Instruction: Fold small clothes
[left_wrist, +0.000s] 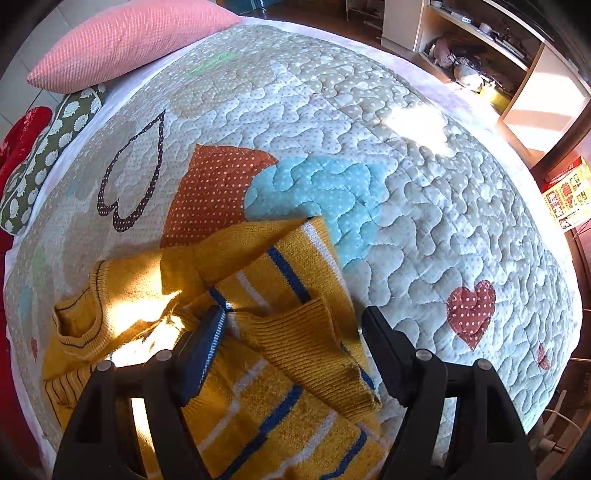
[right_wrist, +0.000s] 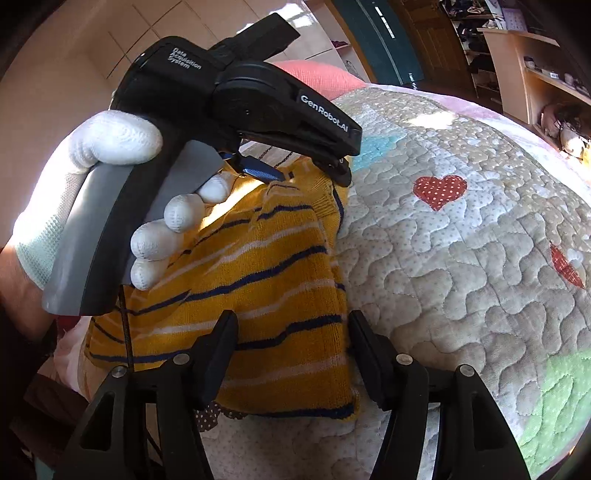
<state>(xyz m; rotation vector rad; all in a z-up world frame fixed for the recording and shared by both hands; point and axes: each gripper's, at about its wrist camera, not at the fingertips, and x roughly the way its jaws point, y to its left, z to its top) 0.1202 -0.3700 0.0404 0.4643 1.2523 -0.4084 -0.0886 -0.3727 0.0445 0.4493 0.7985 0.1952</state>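
Note:
A small yellow sweater (left_wrist: 258, 332) with blue and white stripes lies partly folded on the quilted bedspread (left_wrist: 406, 184); both sleeves are laid across its body. My left gripper (left_wrist: 291, 321) is open just above a folded sleeve cuff (left_wrist: 314, 347), holding nothing. In the right wrist view the sweater (right_wrist: 251, 280) lies below, and the left gripper (right_wrist: 310, 177), held by a white-gloved hand (right_wrist: 110, 147), hovers over its collar end. My right gripper (right_wrist: 291, 332) is open over the sweater's hem, empty.
A pink pillow (left_wrist: 125, 40), a green patterned cushion (left_wrist: 48, 155) and a red item (left_wrist: 18, 140) sit at the bed's far left edge. Wooden shelves (left_wrist: 480, 44) stand beyond the bed. Bare quilt (right_wrist: 461, 258) spreads to the right.

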